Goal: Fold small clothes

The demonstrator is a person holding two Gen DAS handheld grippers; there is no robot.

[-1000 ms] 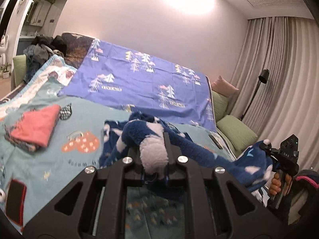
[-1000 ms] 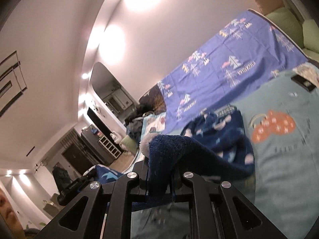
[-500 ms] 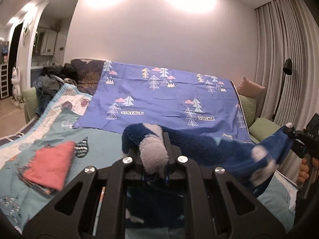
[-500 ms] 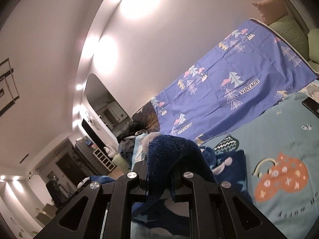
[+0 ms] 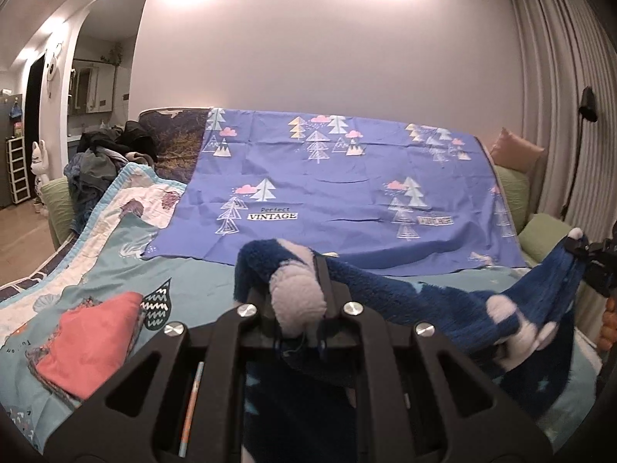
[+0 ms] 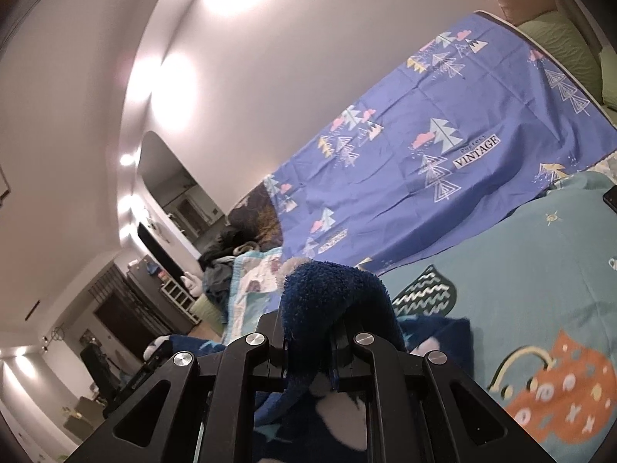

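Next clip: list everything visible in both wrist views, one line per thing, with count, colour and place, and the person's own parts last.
fleece garment: one, dark blue with white spots, stretched between both grippers above the bed
folded clothes: one small stack, coral piece on top, left on the quilt
quilt: one, teal with cartoon prints, covering the bed
sheet: one, purple with tree prints, draped behind the quilt
clothes pile: one, dark, far left
cushions: several, pink and green, right end
floor lamp: one, black, by the curtain
left gripper: black, jaws shut on the garment
right gripper: black, jaws shut on the garment
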